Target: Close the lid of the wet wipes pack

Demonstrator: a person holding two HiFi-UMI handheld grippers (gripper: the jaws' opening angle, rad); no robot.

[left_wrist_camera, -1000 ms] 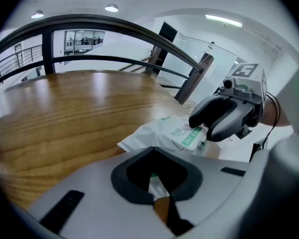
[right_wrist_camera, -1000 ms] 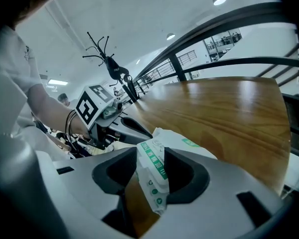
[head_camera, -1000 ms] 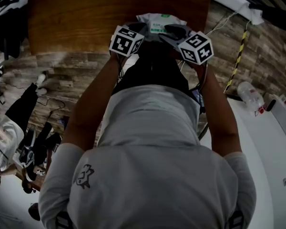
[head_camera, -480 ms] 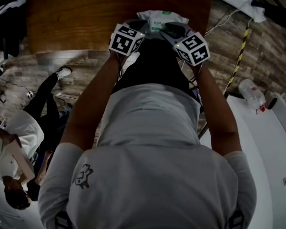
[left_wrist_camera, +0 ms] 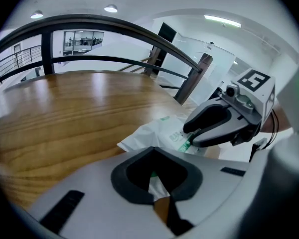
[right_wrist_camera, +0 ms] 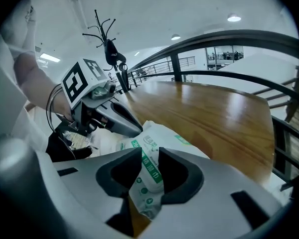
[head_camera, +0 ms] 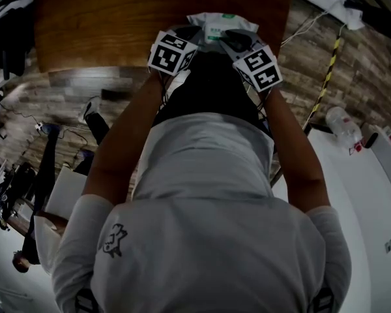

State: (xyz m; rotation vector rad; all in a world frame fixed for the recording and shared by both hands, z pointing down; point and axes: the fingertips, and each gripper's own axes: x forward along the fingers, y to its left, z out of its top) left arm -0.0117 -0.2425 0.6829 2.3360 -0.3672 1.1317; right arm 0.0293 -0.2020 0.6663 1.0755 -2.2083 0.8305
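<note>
The white wet wipes pack (head_camera: 220, 26) with green print lies at the near edge of the round wooden table (head_camera: 117, 18). Both grippers reach to it from the near side. In the left gripper view my left gripper (left_wrist_camera: 158, 184) is shut on a white corner of the pack (left_wrist_camera: 162, 133). The right gripper view has the pack's printed end (right_wrist_camera: 148, 176) standing between the closing jaws of my right gripper (right_wrist_camera: 149, 171), and its film bulges below the pads. Whether the lid is open or closed cannot be made out.
The person's torso and arms fill the head view below the table edge. A dark railing (left_wrist_camera: 114, 29) curves behind the table. A white counter (head_camera: 371, 194) with a bottle (head_camera: 342, 128) stands at the right. People (head_camera: 26, 220) walk on the floor at the left.
The right gripper's marker cube has rolled and shifted slightly left toward the pack. The left gripper has stayed put. People on the floor at the left have moved.
</note>
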